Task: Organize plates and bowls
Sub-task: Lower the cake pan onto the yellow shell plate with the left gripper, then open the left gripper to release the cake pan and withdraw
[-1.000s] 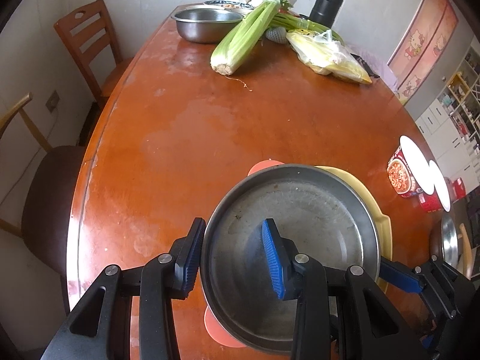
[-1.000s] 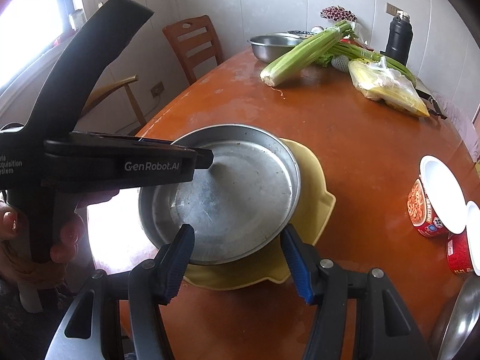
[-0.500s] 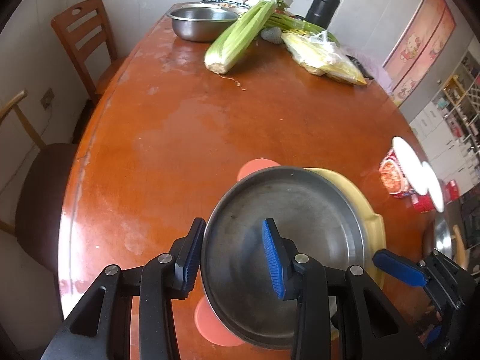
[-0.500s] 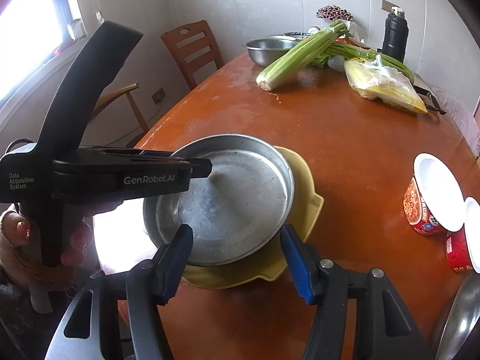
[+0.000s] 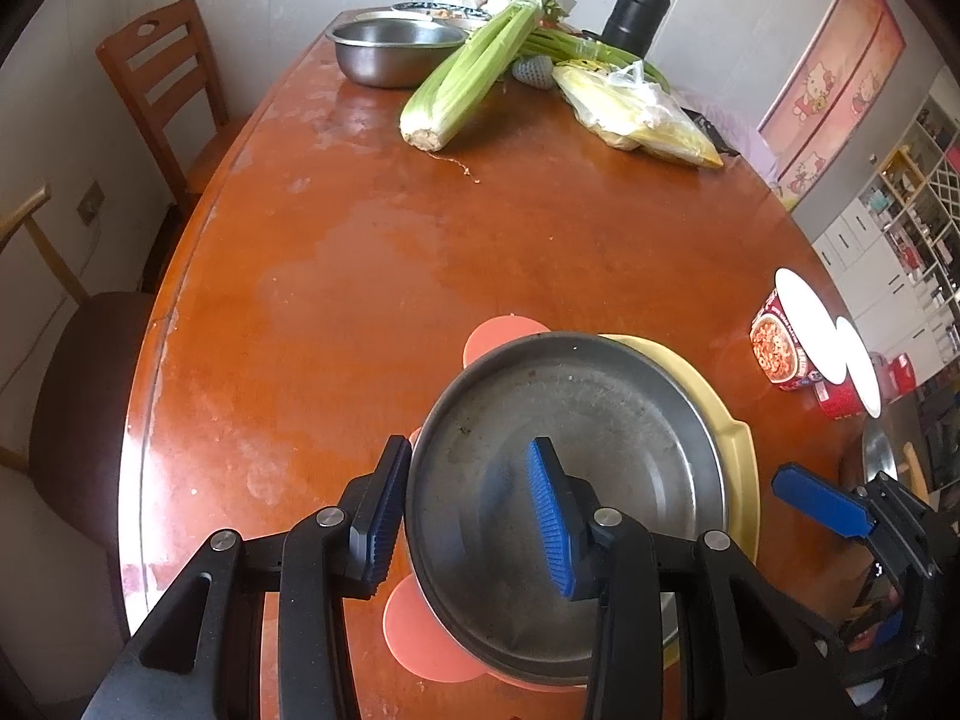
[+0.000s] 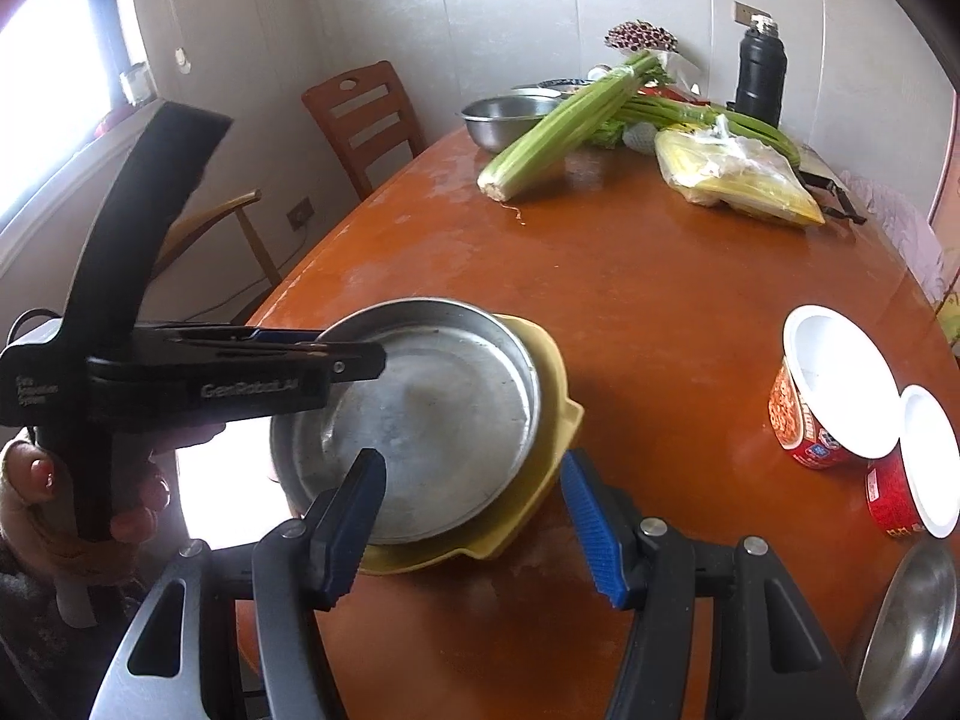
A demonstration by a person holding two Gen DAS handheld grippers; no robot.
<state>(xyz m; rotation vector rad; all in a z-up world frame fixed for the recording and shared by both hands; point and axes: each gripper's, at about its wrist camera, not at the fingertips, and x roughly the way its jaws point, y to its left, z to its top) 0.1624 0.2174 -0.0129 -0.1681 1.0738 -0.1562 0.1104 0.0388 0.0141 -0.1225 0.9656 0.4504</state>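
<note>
Left claw (image 5: 468,516) straddled the near-left rim of the steel plate (image 5: 600,420), one pad outside, one inside. Its jaws had just been easing apart, and I read no pinch on the rim from the wrist views. Right claw (image 6: 474,516) hung spread over the near edge of the stack, holding nothing.

I saw the steel plate sitting on a yellow plate (image 5: 738,438), that on a pink plate (image 5: 504,330), all near the counter's (image 5: 360,276) front edge. The counter was glossy orange-brown wood, worn pale in patches, with glare along its left rim.

At the far end: steel bowl (image 5: 390,54), celery bunch (image 5: 474,78), bagged yellow food (image 5: 642,114), black flask (image 5: 639,12). On the right: two red noodle cups (image 6: 834,396) with white lids, another steel dish (image 6: 912,624) at the frame edge.

Room: pale panelled walls, bright window on the left in the right view, two wooden chairs (image 5: 162,90) on the left side, shelving and a pink cartoon poster on the right.
</note>
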